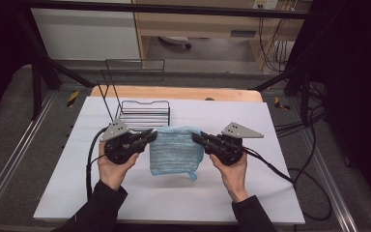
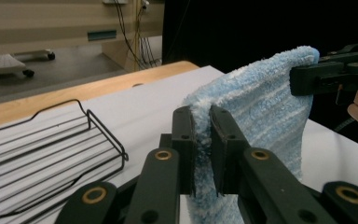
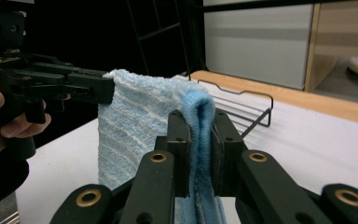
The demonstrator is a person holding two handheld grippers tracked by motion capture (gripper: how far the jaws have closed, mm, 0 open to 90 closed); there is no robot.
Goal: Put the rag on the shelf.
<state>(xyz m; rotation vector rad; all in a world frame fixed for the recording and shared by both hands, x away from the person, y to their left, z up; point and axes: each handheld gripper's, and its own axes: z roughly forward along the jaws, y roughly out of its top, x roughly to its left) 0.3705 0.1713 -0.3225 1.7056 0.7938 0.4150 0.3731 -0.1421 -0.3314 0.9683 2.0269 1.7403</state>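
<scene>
Left tongs [image 1: 150, 137] are pinching the top left corner of a blue towel [image 1: 175, 150], jaws pressed tight on the fabric. In the left gripper view the left tongs' own black jaws are clamping a fold of terry cloth between them [image 2: 202, 149]. Right tongs [image 1: 196, 137] are gripping the opposite top corner the same way; the right gripper view is showing the towel's rolled hem squeezed between the two jaws [image 3: 200, 144]. Each tongs camera is also catching the other tongs farther off, biting the far corner.

The towel is hanging between the two tongs over the middle of the white counter [image 1: 77, 193], stretched across its top edge and drooping below. Its lower edge looks like it is touching the counter, hard to be sure from the high view. A small loop is sticking out at the lower right corner.

A black wire rack [image 1: 142, 113] is sitting on the counter just behind the towel, toward the left. The person's hands are wrapping around both tongs' bodies, dark sleeves coming in from the bottom. Cables are trailing off each side.
</scene>
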